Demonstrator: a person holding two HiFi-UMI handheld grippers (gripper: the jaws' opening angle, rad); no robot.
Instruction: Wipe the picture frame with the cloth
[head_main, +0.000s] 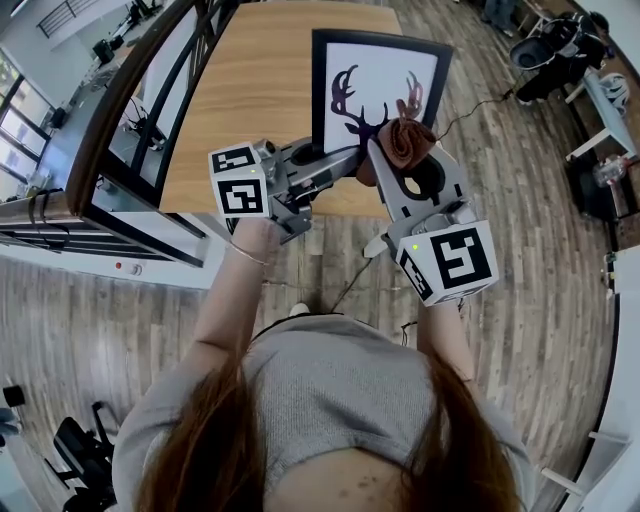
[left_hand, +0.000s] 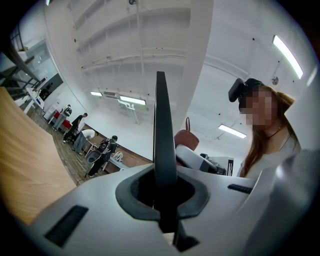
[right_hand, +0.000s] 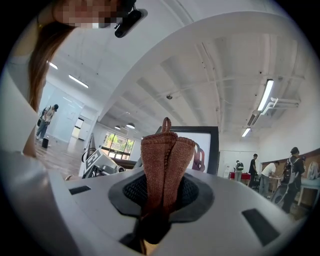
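right fingers (head_main: 390, 182) around bunched cloth (head_main: 405, 140)

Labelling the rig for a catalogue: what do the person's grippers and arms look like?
The left gripper and right gripper: pale grey shells, dark jaw trim, each with a cube of black-and-white square markers. A green light beside the right cube. Grey short-sleeved top; thin bracelet.

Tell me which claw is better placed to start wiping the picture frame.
Right. The right claw is shut on the cloth, just in front of the picture frame. The left claw grips the frame's edge, likely steadying it, with no cloth.
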